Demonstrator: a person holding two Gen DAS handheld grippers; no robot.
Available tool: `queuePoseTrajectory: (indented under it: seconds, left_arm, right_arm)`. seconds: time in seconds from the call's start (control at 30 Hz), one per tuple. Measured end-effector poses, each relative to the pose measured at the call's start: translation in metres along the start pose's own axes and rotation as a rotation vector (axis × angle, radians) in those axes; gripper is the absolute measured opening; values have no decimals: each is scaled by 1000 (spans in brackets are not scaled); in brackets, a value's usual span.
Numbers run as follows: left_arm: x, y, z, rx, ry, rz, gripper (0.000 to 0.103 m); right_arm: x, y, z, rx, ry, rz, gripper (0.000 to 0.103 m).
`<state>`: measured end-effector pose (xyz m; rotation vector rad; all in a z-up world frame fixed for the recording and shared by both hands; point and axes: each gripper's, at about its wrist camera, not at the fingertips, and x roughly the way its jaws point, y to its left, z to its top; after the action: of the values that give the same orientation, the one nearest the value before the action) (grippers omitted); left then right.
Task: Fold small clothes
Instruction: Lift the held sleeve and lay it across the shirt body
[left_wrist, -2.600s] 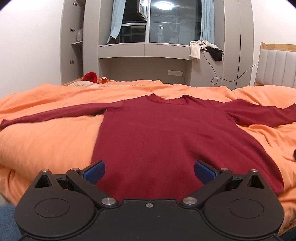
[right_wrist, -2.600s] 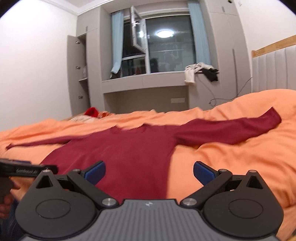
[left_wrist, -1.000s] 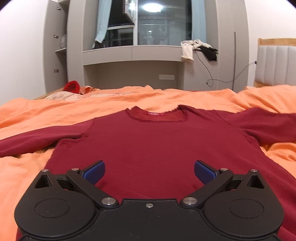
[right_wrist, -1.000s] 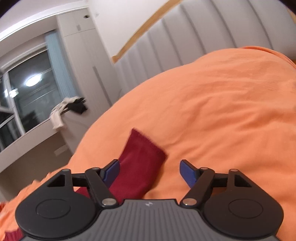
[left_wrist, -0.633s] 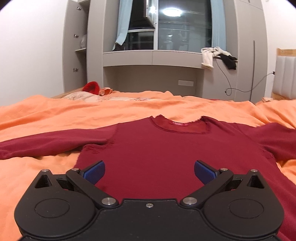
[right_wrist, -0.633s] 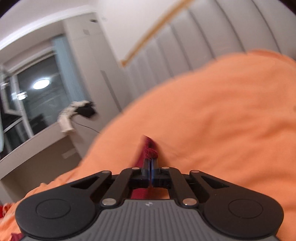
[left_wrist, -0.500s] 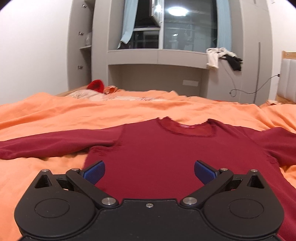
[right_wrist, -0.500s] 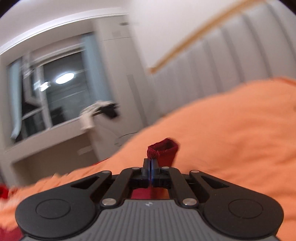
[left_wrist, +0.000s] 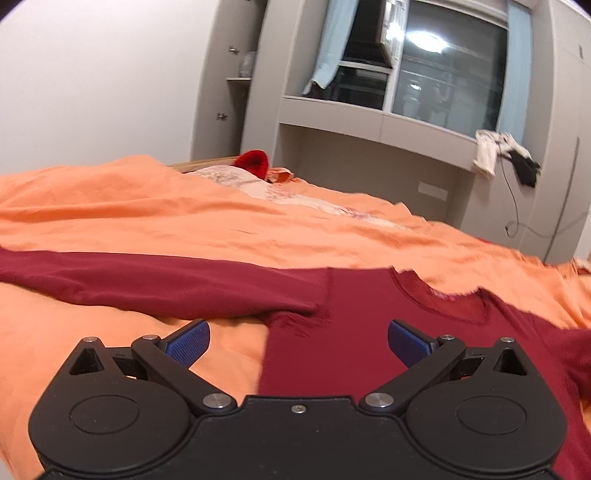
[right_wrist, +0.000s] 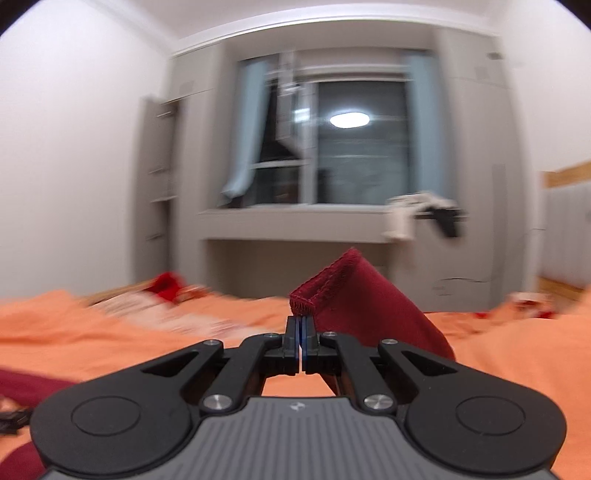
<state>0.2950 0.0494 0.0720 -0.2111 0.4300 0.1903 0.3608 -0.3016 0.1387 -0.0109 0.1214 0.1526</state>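
Soft, light, limp maroon top (left_wrist: 369, 332) spread on orange bed (left_wrist: 147, 221), lower centre. Right gripper (right_wrist: 300, 325) clenched on sleeve cuff (right_wrist: 325, 284); left gripper (left_wrist: 297, 339) released, empty. Best gripped at cuffs, hems.

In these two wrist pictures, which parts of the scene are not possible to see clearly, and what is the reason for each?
- Left wrist view: the hem of the dark red shirt is hidden behind the open left claw.
- Left wrist view: the end of the far sleeve is cut off by the picture's left edge.
- Right wrist view: motion blur smears the orange bedcover and the window.
- Right wrist view: the right claw, shut on the sleeve cuff, hides the pinched part.
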Motion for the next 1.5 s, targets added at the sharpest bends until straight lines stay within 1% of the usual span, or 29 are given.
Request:
queuePoseTrajectory:
  seconds: [0.1, 0.17, 0.27, 0.37, 0.5, 0.57, 0.6, 0.63, 0.67, 0.8, 0.87, 0.93, 1.03, 1.13, 1.2, 1.23, 1.3, 1.33, 1.4, 1.47, 1.5]
  left_arm:
    - [1, 16, 7, -51, -8, 26, 102]
    - [4, 27, 10, -93, 4, 44, 102]
    - [9, 41, 14, -155, 30, 63, 102]
    - [11, 51, 14, -200, 56, 75, 102]
    - [12, 54, 12, -219, 78, 65, 102]
    - [13, 52, 11, -209, 83, 64, 102]
    - [14, 51, 11, -205, 87, 62, 102]
    - [16, 50, 10, -205, 92, 60, 102]
    - [17, 49, 10, -206, 99, 54, 102]
    - [17, 42, 5, -185, 112, 15, 102]
    - [18, 33, 2, -154, 112, -18, 102]
    - [19, 21, -2, -109, 114, -47, 102]
    - [23, 4, -10, -49, 130, -78, 102]
    - [31, -10, -20, 5, 171, -74, 102]
    - [38, -16, -29, 50, 218, -49, 102]
    - [40, -20, -33, 78, 227, -30, 102]
    - [42, -27, -40, 138, 221, -1, 103]
    - [42, -30, -43, 161, 214, 9, 103]
    - [42, -35, -47, 207, 200, 23, 103]
    - [42, -40, -52, 245, 189, 33, 103]
    - [41, -41, -52, 254, 185, 37, 103]
  right_arm:
    - [3, 47, -10, -79, 37, 120, 1]
    - [7, 76, -19, -139, 69, 193, 1]
    - [12, 109, -41, -225, 135, 283, 1]
    - [7, 134, -65, -285, 202, 339, 1]
    - [-8, 162, -99, -399, 279, 391, 1]
    - [-18, 171, -108, -435, 310, 418, 11]
    - [-22, 170, -111, -446, 322, 431, 20]
    - [-27, 169, -115, -450, 329, 441, 41]
    - [-34, 163, -117, -442, 329, 446, 59]
    - [-52, 127, -116, -356, 352, 455, 76]
    - [-59, 104, -113, -305, 345, 438, 93]
    - [-66, 82, -110, -262, 329, 399, 97]
    - [-69, 46, -107, -184, 310, 300, 101]
    - [-64, 8, -104, -108, 267, 166, 101]
    - [-51, -19, -103, -41, 275, 87, 100]
    - [-43, -35, -103, 22, 290, 59, 98]
    - [-29, -66, -104, 160, 313, 22, 92]
    - [-22, -80, -107, 227, 321, 7, 88]
    - [-12, -102, -116, 334, 344, -4, 76]
    - [-2, -116, -126, 419, 377, -1, 55]
    - [0, -121, -130, 446, 387, 4, 52]
